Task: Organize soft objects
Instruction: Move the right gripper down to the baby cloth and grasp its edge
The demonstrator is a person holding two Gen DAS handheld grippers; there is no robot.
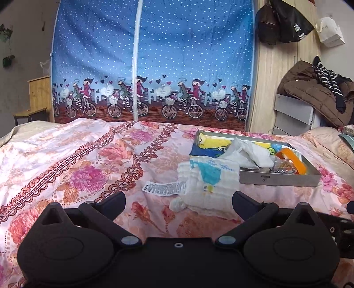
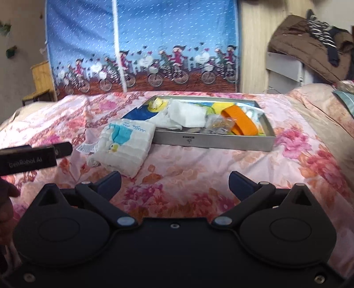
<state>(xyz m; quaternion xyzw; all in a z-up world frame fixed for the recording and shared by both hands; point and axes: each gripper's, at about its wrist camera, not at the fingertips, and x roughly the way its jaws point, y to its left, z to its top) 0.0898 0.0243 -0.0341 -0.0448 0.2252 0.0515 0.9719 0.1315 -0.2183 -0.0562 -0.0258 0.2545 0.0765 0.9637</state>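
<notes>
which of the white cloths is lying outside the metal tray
The folded white cloth with the teal print; it lies on the floral bedspread, while the crumpled plain white one sits in the tray.

Blue bicycle-print wardrobe cover point(image 1: 152, 62) behind bed point(image 1: 66, 159). Brown coat point(image 1: 309, 90) piled far right, black bags point(image 1: 281, 20) hanging above, wooden stool point(image 1: 37, 97) far left.

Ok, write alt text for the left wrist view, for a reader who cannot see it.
The left gripper, its jaws open and empty, hovers over a floral bedspread, aimed at a folded white cloth with a blue print. The cloth lies against a metal tray holding more cloths and an orange band.
</notes>
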